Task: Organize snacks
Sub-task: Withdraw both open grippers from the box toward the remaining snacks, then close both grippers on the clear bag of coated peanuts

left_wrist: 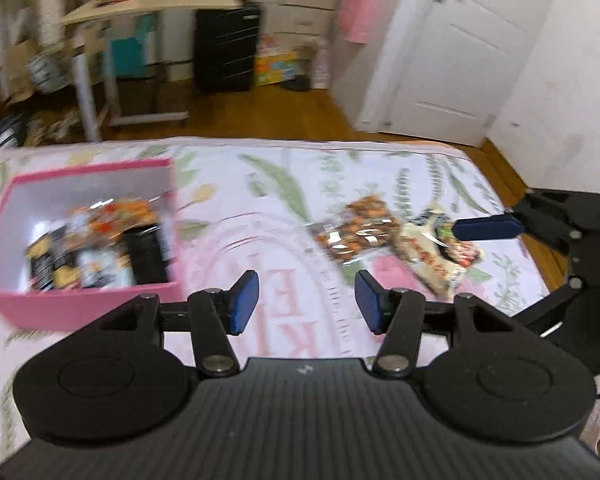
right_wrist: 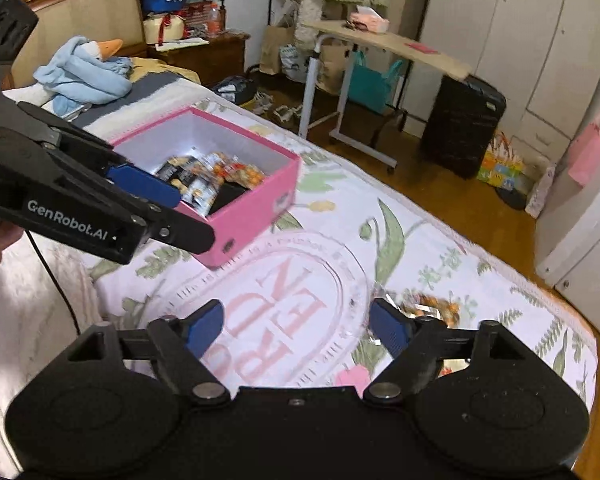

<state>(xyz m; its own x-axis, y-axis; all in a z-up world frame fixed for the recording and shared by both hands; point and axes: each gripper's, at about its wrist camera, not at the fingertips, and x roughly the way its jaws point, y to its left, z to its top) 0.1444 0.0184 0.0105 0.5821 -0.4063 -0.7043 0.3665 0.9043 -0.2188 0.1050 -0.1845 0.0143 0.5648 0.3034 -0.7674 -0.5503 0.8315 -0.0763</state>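
Two snack packets [left_wrist: 356, 236] [left_wrist: 436, 254] are lying touching at the frame's right on the bedspread [left_wrist: 284, 184], well apart from the pink box [left_wrist: 100, 304] of snacks at left. Both the left gripper [left_wrist: 306, 300] and right gripper [right_wrist: 296, 326] are hovering wide apart, empty.
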